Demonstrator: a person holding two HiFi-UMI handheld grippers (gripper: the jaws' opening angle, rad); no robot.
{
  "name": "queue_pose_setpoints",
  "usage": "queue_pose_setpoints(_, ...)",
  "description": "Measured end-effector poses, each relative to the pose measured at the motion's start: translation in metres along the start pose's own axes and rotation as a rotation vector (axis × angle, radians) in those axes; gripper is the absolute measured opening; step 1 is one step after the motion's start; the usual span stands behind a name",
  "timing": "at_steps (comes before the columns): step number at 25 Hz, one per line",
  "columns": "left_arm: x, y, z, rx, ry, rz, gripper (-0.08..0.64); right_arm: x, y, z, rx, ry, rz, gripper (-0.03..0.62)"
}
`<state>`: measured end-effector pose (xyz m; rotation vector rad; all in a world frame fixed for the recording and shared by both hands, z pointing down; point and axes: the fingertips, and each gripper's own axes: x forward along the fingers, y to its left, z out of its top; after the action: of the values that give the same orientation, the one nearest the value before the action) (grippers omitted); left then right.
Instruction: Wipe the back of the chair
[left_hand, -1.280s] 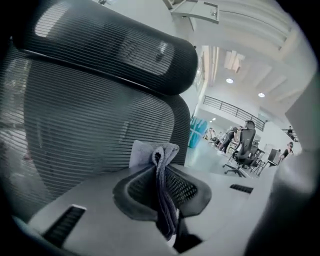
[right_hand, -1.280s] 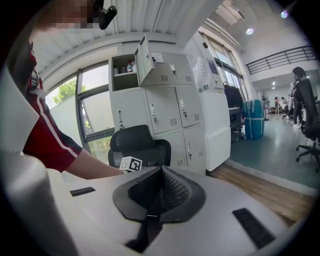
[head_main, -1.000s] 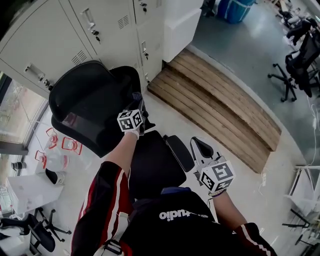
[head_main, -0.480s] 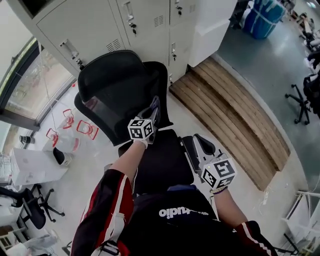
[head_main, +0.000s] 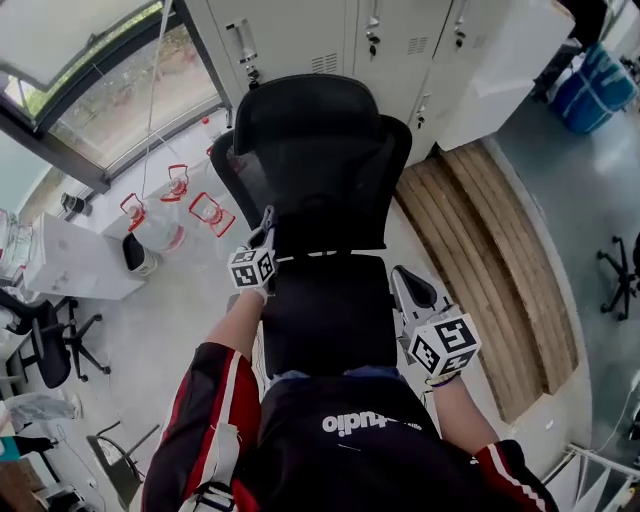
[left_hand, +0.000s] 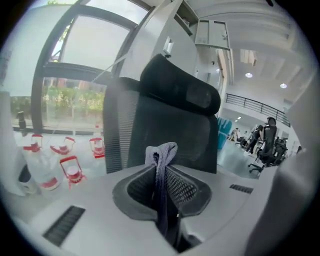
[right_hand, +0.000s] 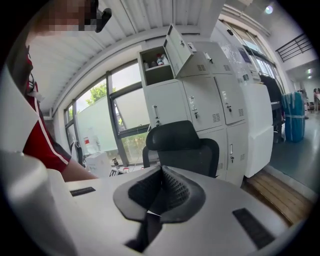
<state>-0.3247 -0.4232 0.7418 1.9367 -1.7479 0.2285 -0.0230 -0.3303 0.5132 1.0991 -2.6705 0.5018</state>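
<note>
A black mesh-backed office chair (head_main: 320, 160) stands straight ahead of me, its seat (head_main: 325, 315) below. My left gripper (head_main: 266, 222) sits at the lower left edge of the chair's back, shut on a grey-purple cloth (left_hand: 161, 155) that sticks up between its jaws. In the left gripper view (left_hand: 161, 167) the chair back (left_hand: 172, 125) fills the space just beyond the cloth. My right gripper (head_main: 412, 292) hangs to the right of the seat, apart from the chair. In its own view the right gripper (right_hand: 161, 175) has its jaws together with nothing in them, and the chair (right_hand: 182, 147) is farther off.
Grey metal lockers (head_main: 300, 30) rise right behind the chair. A low wooden platform (head_main: 480, 230) lies to the right. Water jugs with red handles (head_main: 170, 205) stand at the left by a window, next to a white box (head_main: 70, 265). Other office chairs (head_main: 45, 340) are at far left.
The chair has swung from the left of the view to straight ahead. The left gripper with the cloth now lies at the back's lower left edge instead of its right side. The right gripper barely moved.
</note>
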Motion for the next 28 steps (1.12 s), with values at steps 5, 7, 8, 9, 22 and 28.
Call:
queue_pose_setpoints(5,-0.017,0.068,-0.015,-0.014,0.006,0.117,0.057,0.013,0.014,-0.014,-0.022,0.048,0.029,0.015)
queue_pose_setpoints(7,-0.016,0.086,-0.021,-0.034,0.01,0.15,0.057,0.016,0.013,-0.02,-0.025,0.065,0.026,0.015)
queue_pose_setpoints(8,-0.014,0.094,-0.024,-0.04,0.012,0.163,0.057,0.017,0.013,-0.023,-0.025,0.072,0.024,0.014)
queue_pose_setpoints(9,-0.012,0.1,-0.026,-0.043,0.016,0.176,0.057,0.018,0.012,-0.025,-0.024,0.079,0.02,0.015)
queue_pose_setpoints(22,0.052,0.042,-0.038,0.016,0.084,0.07,0.057,0.008,-0.025,-0.04,0.025,0.092,-0.052,0.015)
queue_pose_setpoints(28,0.086,-0.02,-0.04,0.043,0.104,-0.034,0.057,-0.009,-0.048,-0.037,0.048,0.066,-0.111,0.015)
